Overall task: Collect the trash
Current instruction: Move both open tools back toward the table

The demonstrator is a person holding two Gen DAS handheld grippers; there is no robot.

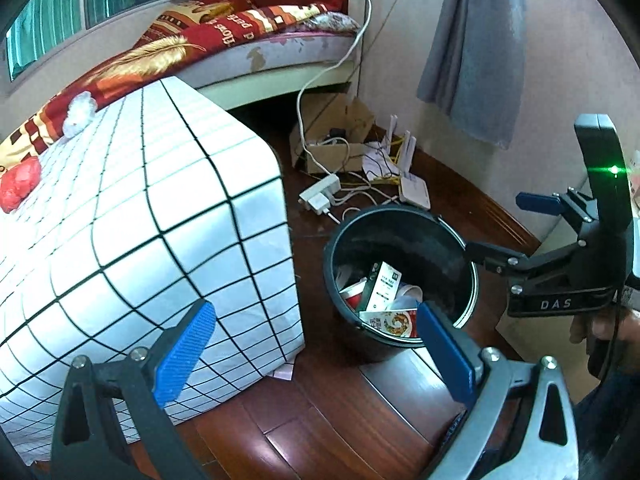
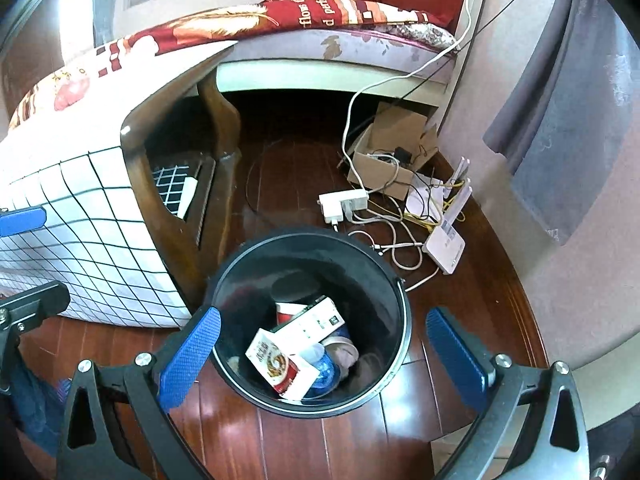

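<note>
We are in a bedroom with a dark wooden floor (image 2: 304, 440), and we place everything from the black bin (image 2: 394, 292) standing on it. Behind the bin runs the bed (image 1: 256, 56) with its red patterned cover. To the bin's left stands the counter (image 1: 132, 216) under a white grid cloth; on its far top lie a red crumpled scrap (image 1: 20, 186) and a clear crumpled wrapper (image 1: 80, 114), likely trash left to collect. Beyond the bin sit a cardboard box (image 2: 380, 160), a router (image 2: 446, 242) and a power strip (image 2: 344, 202).

Inside the bin lie cartons (image 2: 308, 326) and cups. Both scraps look light, soft and crushable; we would pinch each across its bulk.

Our left tongs (image 1: 316, 352) hang apart and empty beside the bin; our right tongs (image 2: 324, 354) gape over its mouth, holding nothing.
</note>
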